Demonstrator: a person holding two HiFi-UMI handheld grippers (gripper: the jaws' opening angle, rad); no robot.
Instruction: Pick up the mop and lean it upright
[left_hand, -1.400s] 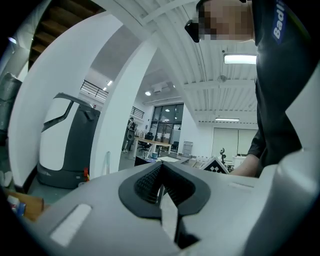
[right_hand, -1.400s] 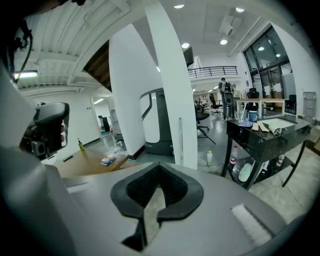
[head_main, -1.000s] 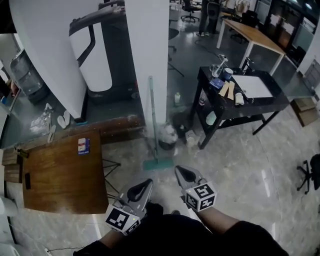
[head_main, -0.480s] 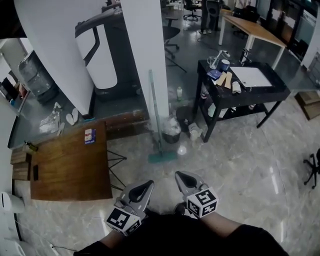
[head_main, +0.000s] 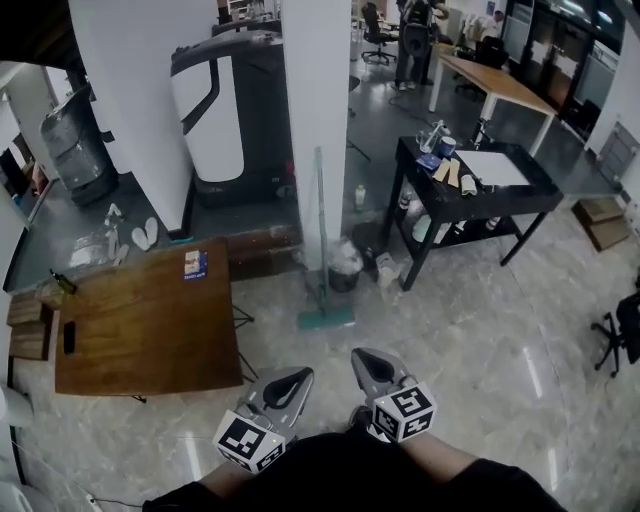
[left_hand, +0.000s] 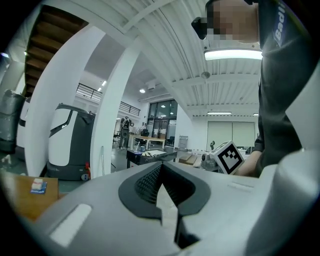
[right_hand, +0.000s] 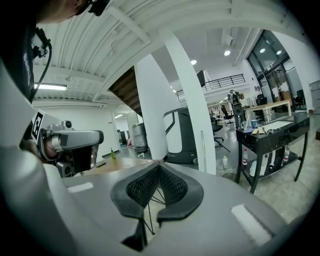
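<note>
The mop (head_main: 321, 230) stands upright, its long handle leaning on the white pillar (head_main: 318, 110) and its teal head (head_main: 326, 319) flat on the floor. Both grippers are held close to my body, well short of the mop. My left gripper (head_main: 297, 376) is shut with nothing in it, and so is my right gripper (head_main: 362, 357). In the left gripper view the jaws (left_hand: 161, 165) meet at the tips, with the mop handle (left_hand: 103, 161) far off by the pillar. In the right gripper view the shut jaws (right_hand: 159, 165) point towards the mop handle (right_hand: 202, 150).
A brown wooden table (head_main: 150, 330) stands at my left. A black table (head_main: 480, 195) with papers and cups is at the right. A small bin (head_main: 345, 272) sits beside the pillar. A large grey and white machine (head_main: 225, 110) stands behind it.
The whole view has shifted as I moved across the floor. The mop keeps its place against the pillar. Both grippers stay shut and near my body.
</note>
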